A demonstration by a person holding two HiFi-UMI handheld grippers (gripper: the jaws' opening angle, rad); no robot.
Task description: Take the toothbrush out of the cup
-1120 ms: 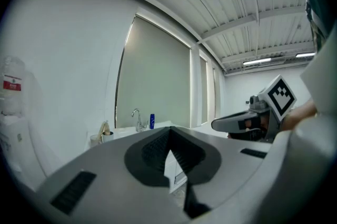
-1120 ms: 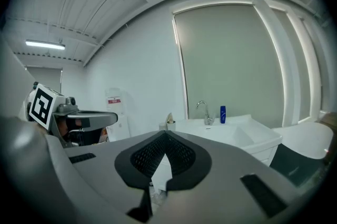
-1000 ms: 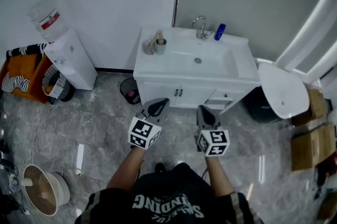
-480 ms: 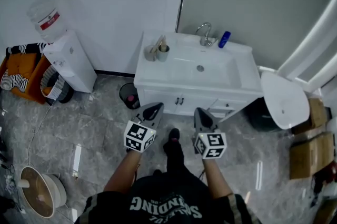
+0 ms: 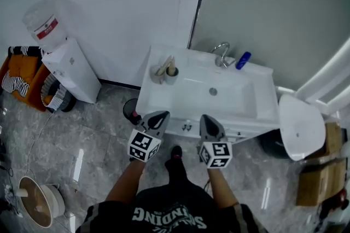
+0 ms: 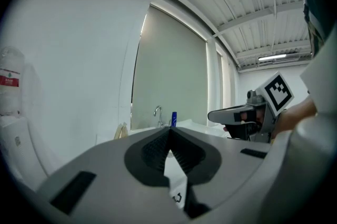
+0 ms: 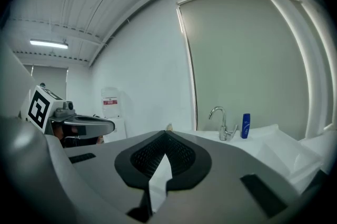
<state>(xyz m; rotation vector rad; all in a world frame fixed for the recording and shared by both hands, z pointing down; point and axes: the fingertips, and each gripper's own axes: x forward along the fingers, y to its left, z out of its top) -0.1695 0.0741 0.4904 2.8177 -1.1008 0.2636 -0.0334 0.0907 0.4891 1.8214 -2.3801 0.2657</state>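
My left gripper (image 5: 160, 115) and right gripper (image 5: 207, 118) hang before the sink (image 5: 164, 102), jaws closed on nothing. The toothbrush (image 5: 170, 64) stands in the cup (image 5: 171, 76) at its back-left corner; I'd open one pair before reaching.

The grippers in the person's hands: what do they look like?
The left gripper and right gripper are grey, tapering to pointed jaws lined with dark ribbed pads. Each carries a white cube with black square markers. The person wears a dark short-sleeved shirt with pale lettering.
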